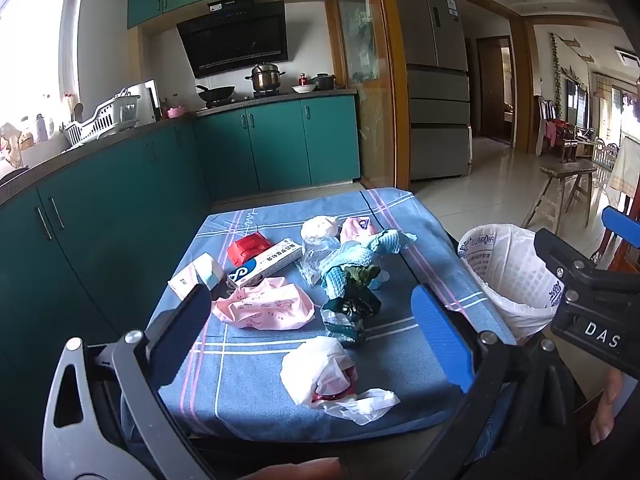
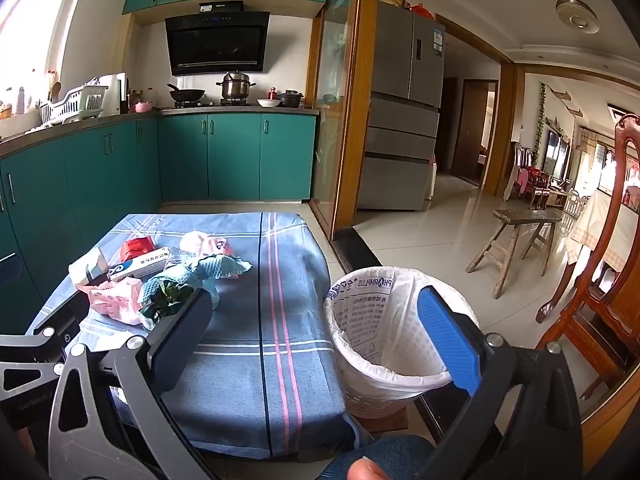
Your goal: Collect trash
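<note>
Trash lies on a table with a blue checked cloth [image 1: 256,396]: a crumpled white plastic bag [image 1: 320,376] nearest me, a pink wrapper [image 1: 264,306], a dark green packet [image 1: 348,316], a teal rag [image 1: 360,256], a white and blue box [image 1: 266,266] and a red packet [image 1: 248,248]. A white lined bin [image 1: 508,276] stands right of the table; it also shows in the right wrist view [image 2: 384,344]. My left gripper [image 1: 312,320] is open and empty above the near trash. My right gripper [image 2: 316,316] is open and empty, between the table edge and the bin.
Teal kitchen cabinets [image 1: 120,216] run along the left and back. A grey fridge [image 2: 404,112] stands behind a wooden door frame. A wooden stool [image 2: 516,236] and a wooden chair [image 2: 600,280] stand on the tiled floor to the right.
</note>
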Motion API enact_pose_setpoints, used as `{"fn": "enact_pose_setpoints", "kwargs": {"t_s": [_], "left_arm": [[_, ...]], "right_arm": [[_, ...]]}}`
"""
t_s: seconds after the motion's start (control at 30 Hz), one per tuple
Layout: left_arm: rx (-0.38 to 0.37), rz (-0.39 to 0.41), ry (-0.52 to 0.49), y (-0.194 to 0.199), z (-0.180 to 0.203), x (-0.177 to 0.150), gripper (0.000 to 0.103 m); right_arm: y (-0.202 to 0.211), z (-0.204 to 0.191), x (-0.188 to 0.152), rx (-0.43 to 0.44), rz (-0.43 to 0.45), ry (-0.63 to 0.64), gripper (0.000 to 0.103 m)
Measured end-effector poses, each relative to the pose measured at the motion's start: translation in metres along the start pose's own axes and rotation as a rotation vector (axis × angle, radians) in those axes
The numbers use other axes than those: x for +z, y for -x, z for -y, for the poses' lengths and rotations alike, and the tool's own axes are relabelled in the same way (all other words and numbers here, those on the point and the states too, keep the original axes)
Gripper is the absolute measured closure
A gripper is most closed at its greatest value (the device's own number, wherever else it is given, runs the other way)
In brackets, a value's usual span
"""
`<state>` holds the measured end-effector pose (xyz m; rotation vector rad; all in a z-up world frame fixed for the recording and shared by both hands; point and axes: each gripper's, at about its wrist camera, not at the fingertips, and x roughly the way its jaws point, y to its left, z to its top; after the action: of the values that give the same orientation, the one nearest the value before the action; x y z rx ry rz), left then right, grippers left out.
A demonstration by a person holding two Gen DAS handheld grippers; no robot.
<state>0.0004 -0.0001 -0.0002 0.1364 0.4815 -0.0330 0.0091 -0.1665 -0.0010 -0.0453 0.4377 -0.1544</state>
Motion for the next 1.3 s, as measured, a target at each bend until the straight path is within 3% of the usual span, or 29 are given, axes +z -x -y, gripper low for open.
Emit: {"fn": "enact_pose_setpoints", "kwargs": {"t_s": [1.3], "left_arm": [[0.001, -0.003, 0.002, -0.0013, -0.0061, -0.0004, 0.003]], "right_arm": [[-0.0012, -0.0008, -0.0002, 0.004, 0.001, -0.009, 0.003]]}}
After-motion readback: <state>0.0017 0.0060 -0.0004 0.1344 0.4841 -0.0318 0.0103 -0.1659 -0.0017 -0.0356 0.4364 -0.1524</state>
